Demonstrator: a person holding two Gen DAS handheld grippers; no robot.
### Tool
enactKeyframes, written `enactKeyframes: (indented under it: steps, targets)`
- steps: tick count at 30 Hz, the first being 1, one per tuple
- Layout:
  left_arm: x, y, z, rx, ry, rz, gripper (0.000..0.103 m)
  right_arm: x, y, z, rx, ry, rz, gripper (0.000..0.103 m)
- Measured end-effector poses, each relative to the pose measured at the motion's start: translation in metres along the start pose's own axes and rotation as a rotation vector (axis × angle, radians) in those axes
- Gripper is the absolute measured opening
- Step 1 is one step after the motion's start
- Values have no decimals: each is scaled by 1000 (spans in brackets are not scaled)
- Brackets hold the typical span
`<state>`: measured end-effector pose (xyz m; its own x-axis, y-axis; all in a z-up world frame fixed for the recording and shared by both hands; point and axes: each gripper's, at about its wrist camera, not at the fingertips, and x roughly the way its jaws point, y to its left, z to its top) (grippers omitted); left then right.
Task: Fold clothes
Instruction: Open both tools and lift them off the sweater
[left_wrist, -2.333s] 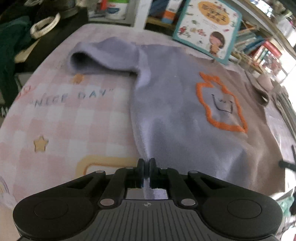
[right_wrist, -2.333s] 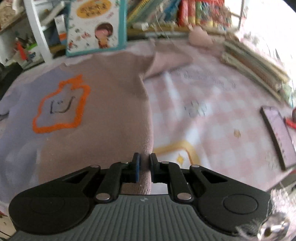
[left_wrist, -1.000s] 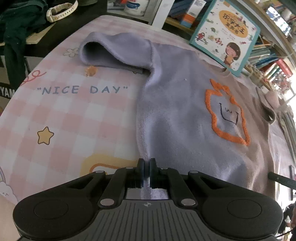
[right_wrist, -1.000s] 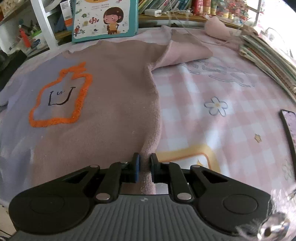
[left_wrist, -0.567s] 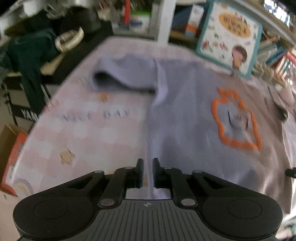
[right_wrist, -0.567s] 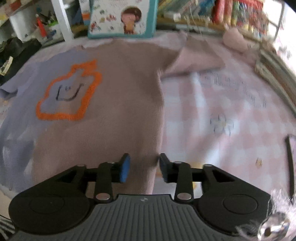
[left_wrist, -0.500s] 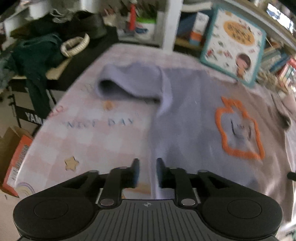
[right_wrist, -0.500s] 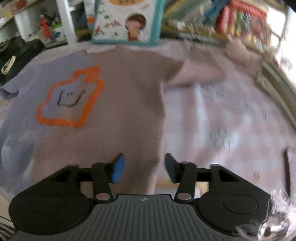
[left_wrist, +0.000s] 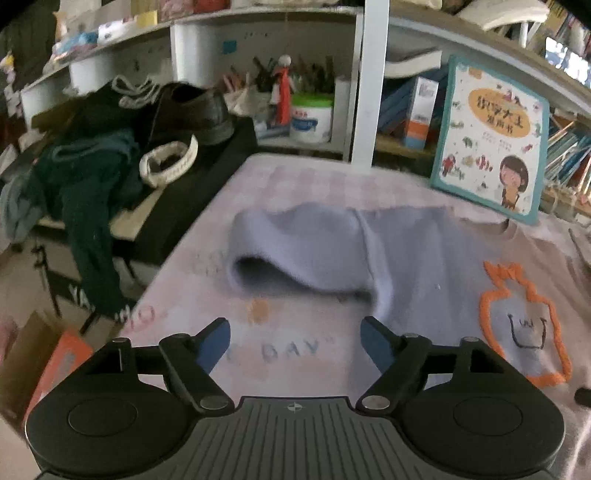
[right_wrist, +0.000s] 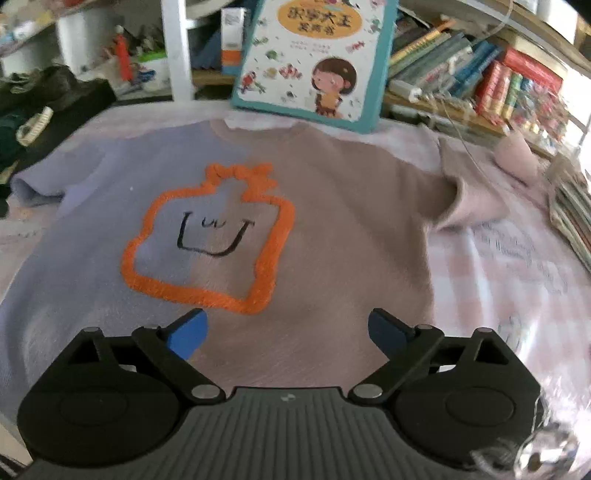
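A two-tone sweater, lilac on one half and dusty pink on the other, lies flat on the checked tablecloth, with an orange outlined face on its chest (right_wrist: 210, 240). In the left wrist view its lilac sleeve (left_wrist: 295, 251) lies spread ahead of my left gripper (left_wrist: 295, 343), which is open, empty and above the cloth near the "DAY" print. My right gripper (right_wrist: 286, 332) is open and empty above the lower chest. The pink sleeve (right_wrist: 476, 199) lies out to the right.
A children's picture book (right_wrist: 314, 55) leans upright at the table's far edge behind the collar. Stacked books (right_wrist: 572, 206) line the right side. A black side table with shoes, dark clothes (left_wrist: 85, 184) and a woven ring (left_wrist: 168, 164) stands left. Shelves run behind.
Both grippers, earlier shut on the sweater's bottom hem corners, have opened and let go. Both have risen and moved forward, the left toward the lilac sleeve, the right over the chest.
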<state>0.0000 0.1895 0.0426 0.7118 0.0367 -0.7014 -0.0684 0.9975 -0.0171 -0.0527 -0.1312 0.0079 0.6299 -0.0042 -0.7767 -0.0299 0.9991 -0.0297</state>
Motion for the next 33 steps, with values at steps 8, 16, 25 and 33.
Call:
enactKeyframes:
  steps: [8, 16, 25, 33]
  targets:
    - [40, 43, 21, -50, 61, -27, 78, 10, 25, -12, 102, 79, -87, 98]
    - [89, 68, 37, -118, 92, -64, 53, 15, 27, -17, 216, 143, -142, 103]
    - [44, 56, 60, -40, -260, -11, 15, 17, 26, -18, 228, 141, -135, 103]
    - [28, 106, 74, -179, -231, 120, 23, 17, 22, -18, 217, 128, -123, 103]
